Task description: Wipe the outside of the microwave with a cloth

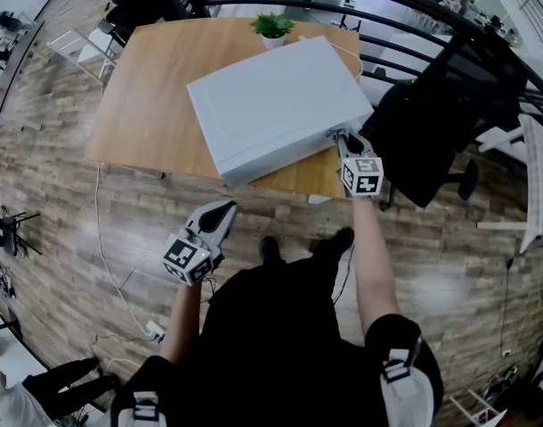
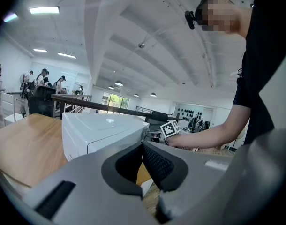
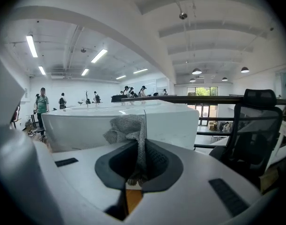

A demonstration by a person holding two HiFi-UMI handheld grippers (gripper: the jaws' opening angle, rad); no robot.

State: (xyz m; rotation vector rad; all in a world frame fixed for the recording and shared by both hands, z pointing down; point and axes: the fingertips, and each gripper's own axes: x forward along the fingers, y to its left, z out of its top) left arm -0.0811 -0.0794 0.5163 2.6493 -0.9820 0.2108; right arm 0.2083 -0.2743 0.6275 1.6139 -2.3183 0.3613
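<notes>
1. The white microwave (image 1: 276, 105) stood on the wooden table (image 1: 151, 96), towards its right front corner; a small potted plant (image 1: 272, 28) stood just behind it
2. The right hand-held gripper (image 1: 336, 135) was at the microwave's near right corner, its jaws clamped on a grey knitted cloth (image 3: 126, 125) that lay bunched against the white casing
3. The left hand-held gripper (image 1: 225, 210) hung over the wood floor (image 1: 58, 203) in front of the table, apart from the microwave, its jaws pressed together with nothing between them
4. A black office chair (image 1: 432, 123) stood right of the table
</notes>
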